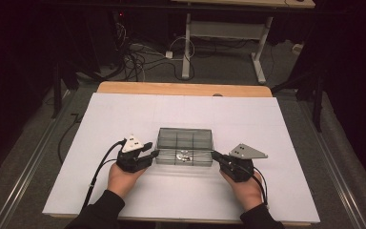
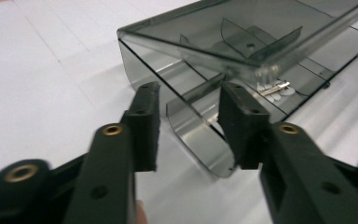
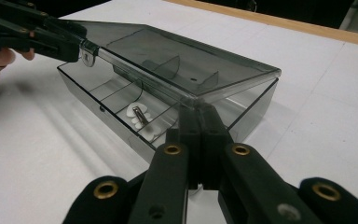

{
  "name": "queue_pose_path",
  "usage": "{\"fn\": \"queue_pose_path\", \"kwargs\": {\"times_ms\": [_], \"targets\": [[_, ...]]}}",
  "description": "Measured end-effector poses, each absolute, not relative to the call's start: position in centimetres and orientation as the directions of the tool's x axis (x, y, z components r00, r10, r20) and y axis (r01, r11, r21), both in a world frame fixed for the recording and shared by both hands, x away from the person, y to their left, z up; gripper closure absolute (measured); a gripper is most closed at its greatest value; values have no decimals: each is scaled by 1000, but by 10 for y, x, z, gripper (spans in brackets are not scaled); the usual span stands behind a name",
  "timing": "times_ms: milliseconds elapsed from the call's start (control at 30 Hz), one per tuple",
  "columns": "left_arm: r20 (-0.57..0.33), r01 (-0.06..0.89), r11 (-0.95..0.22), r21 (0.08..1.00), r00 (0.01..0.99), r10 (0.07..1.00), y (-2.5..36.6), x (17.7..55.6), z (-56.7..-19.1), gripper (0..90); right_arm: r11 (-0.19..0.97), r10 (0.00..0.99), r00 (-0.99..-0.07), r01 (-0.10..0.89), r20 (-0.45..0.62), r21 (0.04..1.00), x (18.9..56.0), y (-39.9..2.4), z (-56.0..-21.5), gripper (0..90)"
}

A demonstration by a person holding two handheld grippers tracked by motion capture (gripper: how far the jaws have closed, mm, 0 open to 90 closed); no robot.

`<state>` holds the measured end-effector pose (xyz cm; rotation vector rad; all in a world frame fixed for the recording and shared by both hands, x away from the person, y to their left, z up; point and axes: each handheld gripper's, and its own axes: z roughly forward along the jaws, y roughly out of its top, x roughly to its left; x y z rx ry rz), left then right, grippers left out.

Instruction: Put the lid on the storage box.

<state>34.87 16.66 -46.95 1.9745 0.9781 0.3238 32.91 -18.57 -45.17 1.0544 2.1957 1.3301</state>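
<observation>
Black sleeves come in from the near edge of the white table sheet [image 1: 124,191], each hand carrying a gripper at one end of a smoke-grey clear plastic compartment box [image 1: 185,146] that sits on the near middle of the sheet. At the box's left end the left gripper [image 2: 189,126] has its jaws apart, with a curved clear latch tab [image 2: 200,140] between the pads; the right pad looks close against the tab and the left pad stands clear of it. At the right end the right gripper [image 3: 199,140] has its jaws pressed together on a tab at the box's near corner, just under the lid edge. The box is shallow and rectangular, split by thin dividers into compartments, and its hinged tinted lid [image 3: 177,56] stands slightly raised above the tray. Small white pieces and a little metal part [image 3: 139,116] lie in a middle compartment. Beyond the sheet, the table's wooden edge [image 1: 186,88] shows.
</observation>
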Motion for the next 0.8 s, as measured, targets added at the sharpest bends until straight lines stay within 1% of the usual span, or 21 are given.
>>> {"fn": "queue_pose_path", "kwargs": {"times_ms": [67,200,233,333,367,433,533,567,667,733,800], "targets": [[-159,516,-286,807,657,737,171,344,-470,538,279,752,-655,409,68,869,329,-186,-452,900],[-162,514,-277,811,654,739,181,334,-470,537,284,752,-656,411,65,866,327,-185,-452,900],[-166,519,-275,809,652,740,184,332,-471,514,283,752,-656,412,66,866,327,-185,-453,900],[-177,522,-263,811,648,741,193,326,-472,495,285,752,-656,411,64,866,327,-184,-453,900],[-178,524,-264,810,648,741,196,324,-472,462,284,753,-655,411,64,866,326,-184,-452,900],[-177,524,-262,810,646,743,204,318,-474,442,288,752,-657,408,59,867,326,-184,-452,900],[-163,534,-264,803,624,764,216,309,-472,280,288,752,-657,410,62,866,325,-184,-452,900],[-157,533,-268,803,621,768,221,306,-471,244,287,751,-657,411,62,865,325,-185,-452,900],[-126,521,-273,809,607,784,234,296,-470,148,287,752,-656,412,63,865,324,-186,-452,900],[-124,518,-262,814,597,793,241,291,-473,133,285,753,-654,417,67,863,324,-186,-452,900],[-134,546,-257,797,576,806,244,291,-476,64,288,751,-656,416,66,862,323,-187,-452,900]]}}
